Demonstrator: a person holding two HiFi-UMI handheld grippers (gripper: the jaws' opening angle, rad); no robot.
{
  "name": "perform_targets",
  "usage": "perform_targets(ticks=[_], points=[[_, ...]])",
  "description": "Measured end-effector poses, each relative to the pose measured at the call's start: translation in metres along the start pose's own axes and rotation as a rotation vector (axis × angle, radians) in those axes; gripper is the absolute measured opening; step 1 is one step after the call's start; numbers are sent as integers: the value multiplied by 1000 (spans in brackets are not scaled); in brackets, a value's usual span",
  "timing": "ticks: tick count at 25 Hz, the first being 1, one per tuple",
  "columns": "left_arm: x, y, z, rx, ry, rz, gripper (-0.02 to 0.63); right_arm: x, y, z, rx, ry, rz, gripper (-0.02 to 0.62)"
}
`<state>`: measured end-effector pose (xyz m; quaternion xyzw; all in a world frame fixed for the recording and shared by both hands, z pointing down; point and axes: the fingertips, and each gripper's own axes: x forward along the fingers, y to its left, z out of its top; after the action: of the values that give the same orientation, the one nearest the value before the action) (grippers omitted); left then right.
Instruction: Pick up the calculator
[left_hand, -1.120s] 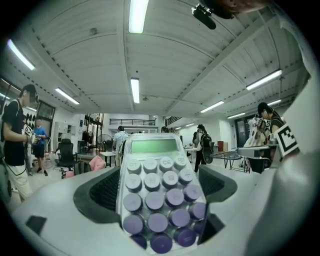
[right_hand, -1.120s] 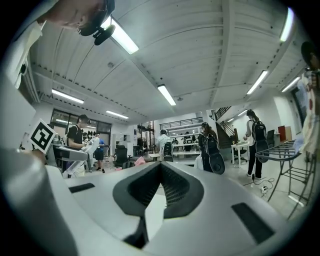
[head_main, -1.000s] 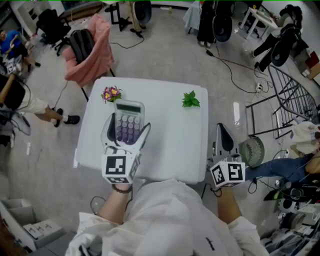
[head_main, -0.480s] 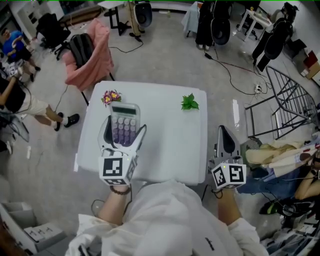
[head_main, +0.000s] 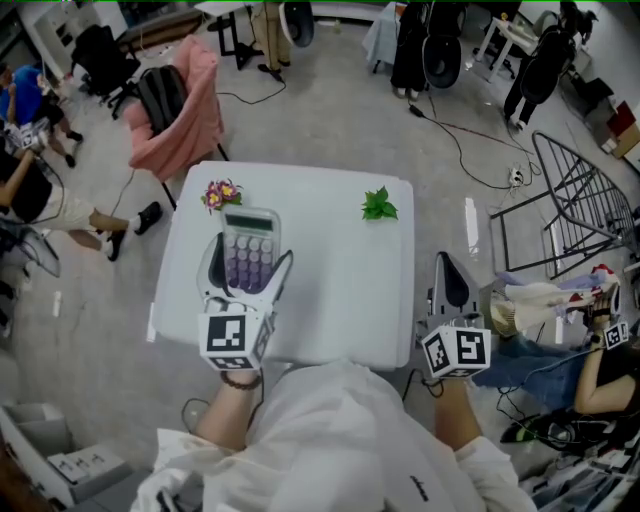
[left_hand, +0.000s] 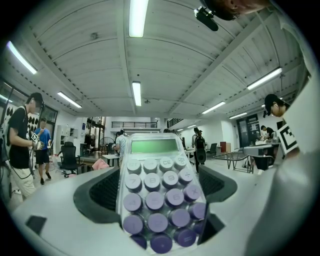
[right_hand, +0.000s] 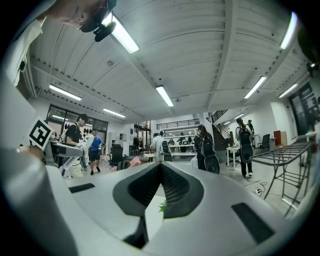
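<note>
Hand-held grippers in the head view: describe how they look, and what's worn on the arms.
The left hand-held gripper and right hand-held gripper each have a pale grey shell, two tapering jaws lined with dark ribbed pads, and a white cube with black square markers. The sleeves are white; a dark bracelet circles the left wrist.
</note>
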<state>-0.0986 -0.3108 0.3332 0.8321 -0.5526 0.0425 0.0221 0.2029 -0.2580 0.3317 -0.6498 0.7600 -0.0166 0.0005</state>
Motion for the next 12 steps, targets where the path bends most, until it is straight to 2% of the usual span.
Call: perform_targets(ticks=[12], points=[[8,0,-11,-2,26,-1,494,7,1,-9,4,24,5,17]])
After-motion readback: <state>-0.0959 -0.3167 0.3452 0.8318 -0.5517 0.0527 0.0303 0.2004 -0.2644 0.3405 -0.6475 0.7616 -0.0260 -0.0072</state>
